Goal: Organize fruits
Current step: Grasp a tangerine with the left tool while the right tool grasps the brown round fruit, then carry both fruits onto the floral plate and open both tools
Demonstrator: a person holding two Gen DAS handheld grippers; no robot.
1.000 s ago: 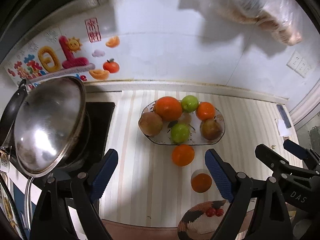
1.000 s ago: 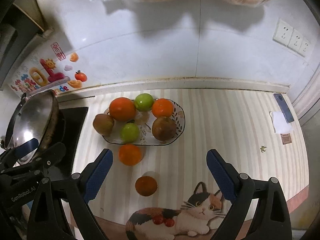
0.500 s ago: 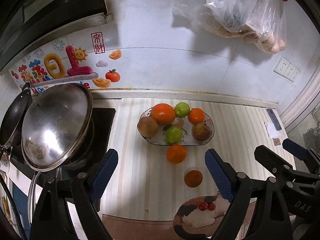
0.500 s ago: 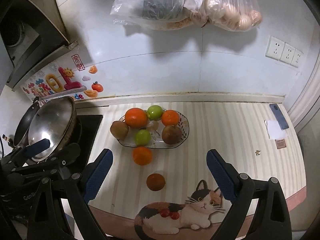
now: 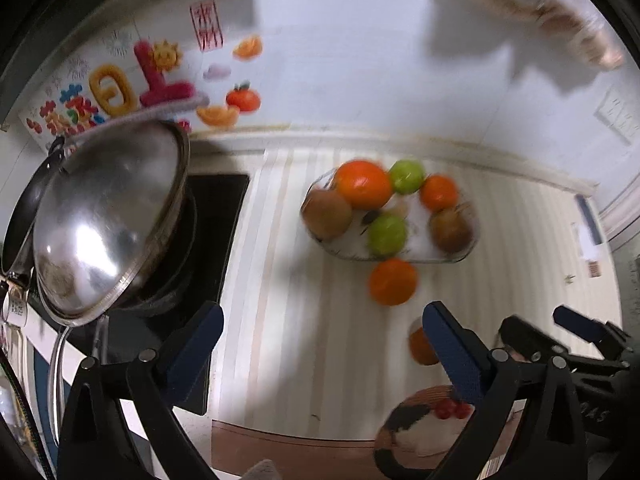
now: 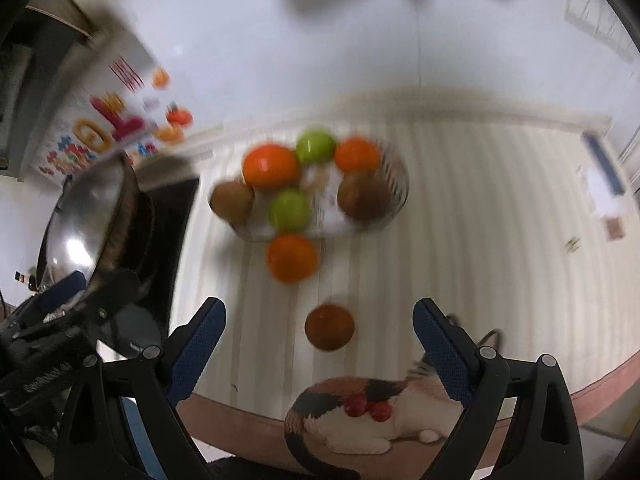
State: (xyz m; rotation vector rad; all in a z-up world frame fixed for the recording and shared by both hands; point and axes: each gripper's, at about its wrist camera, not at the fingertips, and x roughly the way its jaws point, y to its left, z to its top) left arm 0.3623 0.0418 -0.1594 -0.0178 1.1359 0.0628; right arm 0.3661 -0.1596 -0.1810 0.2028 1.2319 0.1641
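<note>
On the striped bench [image 6: 460, 208], two oranges lie outside the fruit dish [image 6: 396, 184].
Right claw [image 6: 318, 354] gapes wide before the darker orange [image 6: 329, 327]; left claw [image 5: 320, 352] wide, empty; next: straddle, close.

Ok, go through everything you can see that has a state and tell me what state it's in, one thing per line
Left claw: open, empty.
Right claw: open, empty.
Glass fruit dish: holding six fruits.
Bright orange: loose on the counter, at the dish's near edge.
Darker orange: loose on the counter, lying between the right claw's fingers in view, not gripped.
Wok lid: on the wok, tilted.
</note>
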